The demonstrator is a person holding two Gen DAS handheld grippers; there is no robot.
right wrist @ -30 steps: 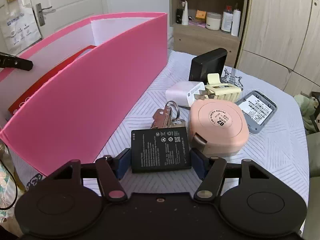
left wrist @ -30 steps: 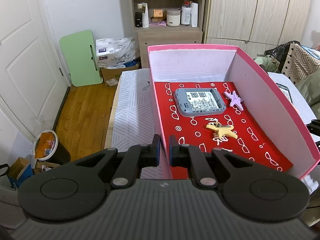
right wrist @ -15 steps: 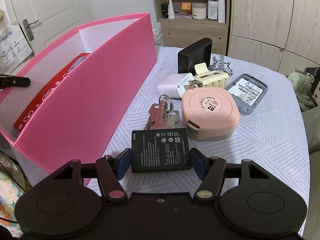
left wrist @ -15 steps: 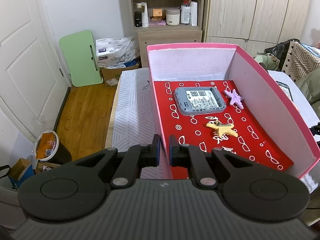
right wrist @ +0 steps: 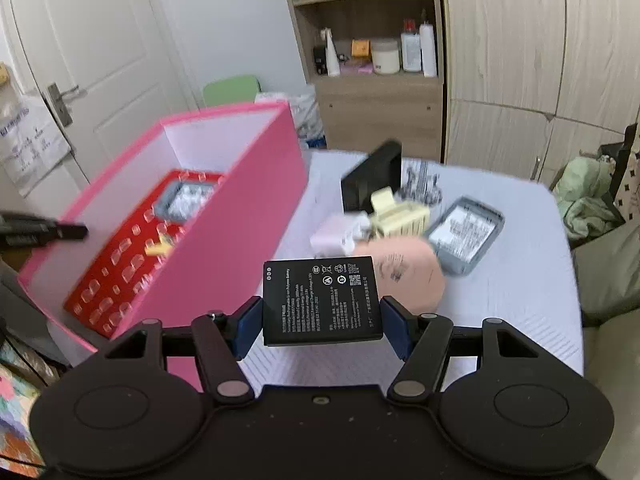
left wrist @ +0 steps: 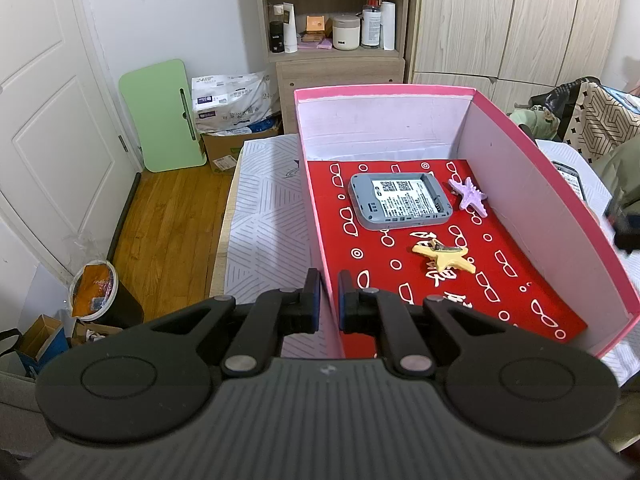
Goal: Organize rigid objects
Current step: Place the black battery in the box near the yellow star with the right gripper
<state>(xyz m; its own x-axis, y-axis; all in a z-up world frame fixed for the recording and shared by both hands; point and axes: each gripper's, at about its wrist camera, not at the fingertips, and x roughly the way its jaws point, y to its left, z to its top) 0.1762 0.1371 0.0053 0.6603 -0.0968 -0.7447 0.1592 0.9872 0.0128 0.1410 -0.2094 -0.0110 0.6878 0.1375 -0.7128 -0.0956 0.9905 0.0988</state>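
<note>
My left gripper (left wrist: 329, 298) is shut on the near-left wall of the pink box (left wrist: 520, 152). The box's red floor holds a grey device (left wrist: 400, 199), a purple starfish (left wrist: 469, 196) and a yellow starfish (left wrist: 444, 260). My right gripper (right wrist: 322, 320) is shut on a flat black battery (right wrist: 322, 300) and holds it in the air, above the table and to the right of the pink box (right wrist: 240, 216). On the table lie a round pink case (right wrist: 412, 272), a second grey device (right wrist: 466, 234), a yellow clip (right wrist: 400, 210), a white charger (right wrist: 334, 234) and a black box (right wrist: 374, 174).
The table (right wrist: 520, 280) has a white striped cloth. A shelf unit (left wrist: 336, 20) and wardrobes (left wrist: 520, 20) stand behind. A door (left wrist: 48, 120), a green board (left wrist: 160, 116) and a bin (left wrist: 96, 292) are at the left on the wooden floor.
My right gripper has lifted the black battery well above the table, and the view now looks down into the pink box. The left gripper has stayed clamped on the box wall.
</note>
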